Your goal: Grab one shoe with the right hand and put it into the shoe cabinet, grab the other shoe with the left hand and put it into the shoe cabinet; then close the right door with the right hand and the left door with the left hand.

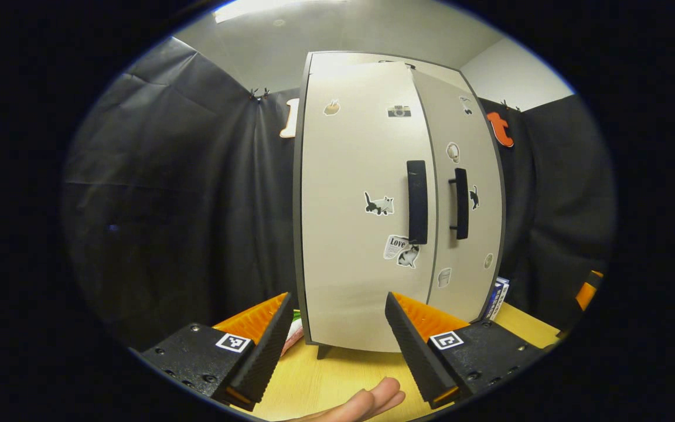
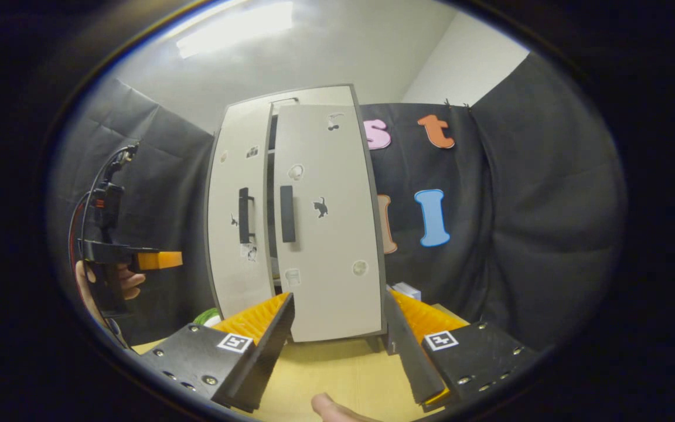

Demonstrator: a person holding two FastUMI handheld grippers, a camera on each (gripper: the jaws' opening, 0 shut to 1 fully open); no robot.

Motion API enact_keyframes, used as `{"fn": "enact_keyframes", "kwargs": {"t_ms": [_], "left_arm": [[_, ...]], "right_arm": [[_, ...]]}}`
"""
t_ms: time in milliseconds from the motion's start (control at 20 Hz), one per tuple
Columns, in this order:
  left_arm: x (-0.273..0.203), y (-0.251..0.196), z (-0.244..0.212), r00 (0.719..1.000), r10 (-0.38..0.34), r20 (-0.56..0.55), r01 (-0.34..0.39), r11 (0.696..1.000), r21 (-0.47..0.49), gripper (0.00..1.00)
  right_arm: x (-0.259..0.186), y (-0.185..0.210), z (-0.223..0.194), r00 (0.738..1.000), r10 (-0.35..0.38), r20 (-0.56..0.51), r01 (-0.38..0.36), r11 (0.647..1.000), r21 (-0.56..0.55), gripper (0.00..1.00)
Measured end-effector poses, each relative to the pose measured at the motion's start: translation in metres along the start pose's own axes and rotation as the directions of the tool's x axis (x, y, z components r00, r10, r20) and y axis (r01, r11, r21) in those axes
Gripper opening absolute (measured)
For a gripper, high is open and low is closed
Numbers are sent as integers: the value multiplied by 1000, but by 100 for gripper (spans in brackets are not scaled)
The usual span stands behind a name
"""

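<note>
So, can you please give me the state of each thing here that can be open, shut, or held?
left door: almost shut
right door: slightly ajar, dark gap beside it
left tool: open, holding nothing
right tool: open, holding nothing
shoe cabinet: upright on the table

The shoe cabinet has 2 pale beige doors edged in dark grey, each with a black bar handle. Small black-and-white stickers dot both doors, among them a cat and a camera. The counter is light yellow wood grain. The booth's cloth wall is black. Beside the cabinet's base sit a blue-and-white box and something green and pink, too hidden to tell. Each tool body carries a black-and-white square marker.
</note>
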State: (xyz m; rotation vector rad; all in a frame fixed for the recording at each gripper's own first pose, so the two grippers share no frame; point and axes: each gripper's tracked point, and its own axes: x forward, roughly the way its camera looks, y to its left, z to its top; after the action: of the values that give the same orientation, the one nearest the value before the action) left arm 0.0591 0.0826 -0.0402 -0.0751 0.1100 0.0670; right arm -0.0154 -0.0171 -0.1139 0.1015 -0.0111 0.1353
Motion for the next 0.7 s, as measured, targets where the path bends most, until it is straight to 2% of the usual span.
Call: {"fn": "enact_keyframes", "kwargs": {"t_ms": [200,700], "left_arm": [[-14,-1,2,1000,4,15,-5,1000,8,98],[-45,-9,-4,1000,-6,27,5,1000,26,96]], "right_arm": [[-8,4,3,1000,14,7,-14,1000,5,91],[-27,9,2,1000,25,6,-25,1000,-8,91]]}}
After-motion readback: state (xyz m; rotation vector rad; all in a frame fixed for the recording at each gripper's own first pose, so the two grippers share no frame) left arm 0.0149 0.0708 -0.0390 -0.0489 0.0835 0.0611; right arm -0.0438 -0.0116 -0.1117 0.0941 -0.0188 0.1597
